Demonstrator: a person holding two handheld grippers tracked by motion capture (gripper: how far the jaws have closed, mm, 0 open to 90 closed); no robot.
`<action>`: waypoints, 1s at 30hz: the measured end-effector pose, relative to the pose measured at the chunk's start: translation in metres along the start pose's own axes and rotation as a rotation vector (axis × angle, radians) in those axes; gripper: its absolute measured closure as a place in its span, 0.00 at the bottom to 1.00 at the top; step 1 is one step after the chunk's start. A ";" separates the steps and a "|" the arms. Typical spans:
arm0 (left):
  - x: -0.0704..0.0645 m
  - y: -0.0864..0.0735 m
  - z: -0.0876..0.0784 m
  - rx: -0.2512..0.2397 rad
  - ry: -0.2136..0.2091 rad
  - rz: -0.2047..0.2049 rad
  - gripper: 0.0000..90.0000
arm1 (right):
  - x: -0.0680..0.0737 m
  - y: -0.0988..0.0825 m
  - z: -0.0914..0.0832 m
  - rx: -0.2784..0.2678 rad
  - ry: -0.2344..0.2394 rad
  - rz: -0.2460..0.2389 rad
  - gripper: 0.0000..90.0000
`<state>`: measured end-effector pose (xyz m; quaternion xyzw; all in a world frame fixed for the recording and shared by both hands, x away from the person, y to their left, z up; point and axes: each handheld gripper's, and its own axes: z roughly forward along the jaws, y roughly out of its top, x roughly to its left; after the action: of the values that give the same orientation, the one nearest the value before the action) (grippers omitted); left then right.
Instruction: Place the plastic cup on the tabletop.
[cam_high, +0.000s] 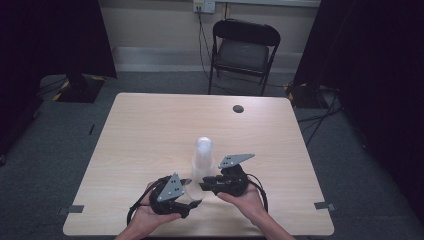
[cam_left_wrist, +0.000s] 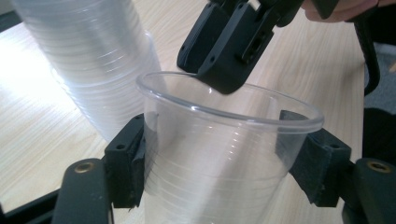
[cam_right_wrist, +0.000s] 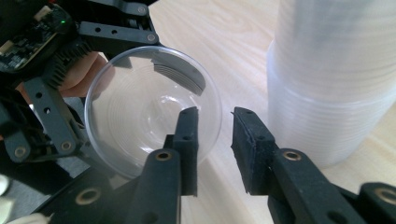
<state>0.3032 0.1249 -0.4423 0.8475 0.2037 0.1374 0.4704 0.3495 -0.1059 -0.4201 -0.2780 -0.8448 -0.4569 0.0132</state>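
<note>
A tall stack of clear plastic cups (cam_high: 203, 159) stands upside down on the pale wooden table (cam_high: 150, 125), also seen as the stack (cam_left_wrist: 88, 60) and the stack (cam_right_wrist: 331, 79). My left gripper (cam_left_wrist: 219, 147) is shut on a single clear cup (cam_left_wrist: 224, 163), its pads (cam_left_wrist: 133, 158) pressing the wall just under the rim. The cup's mouth (cam_right_wrist: 140, 112) faces my right gripper (cam_right_wrist: 215, 119). That gripper's jaws straddle the rim with a gap between them, one jaw inside the cup and one outside. From above, both grippers (cam_high: 192, 192) (cam_high: 206, 185) meet just in front of the stack.
A black folding chair (cam_high: 242, 50) stands beyond the table's far edge. A dark cable hole (cam_high: 238, 108) sits near the table's back right. Dark curtains hang at both sides, and cables run across the grey carpet.
</note>
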 end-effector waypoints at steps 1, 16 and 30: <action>0.001 0.000 -0.001 0.001 0.000 -0.008 0.35 | 0.000 0.000 -0.001 -0.006 -0.001 0.000 0.81; 0.022 -0.005 -0.008 -0.059 0.016 -0.149 0.34 | -0.009 -0.007 -0.015 -0.058 -0.035 0.007 0.80; 0.052 -0.004 -0.027 -0.147 0.070 -0.265 0.34 | -0.028 -0.031 -0.033 -0.052 -0.125 0.053 0.70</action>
<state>0.3365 0.1713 -0.4295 0.7713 0.3193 0.1180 0.5378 0.3501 -0.1577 -0.4322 -0.3285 -0.8242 -0.4601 -0.0347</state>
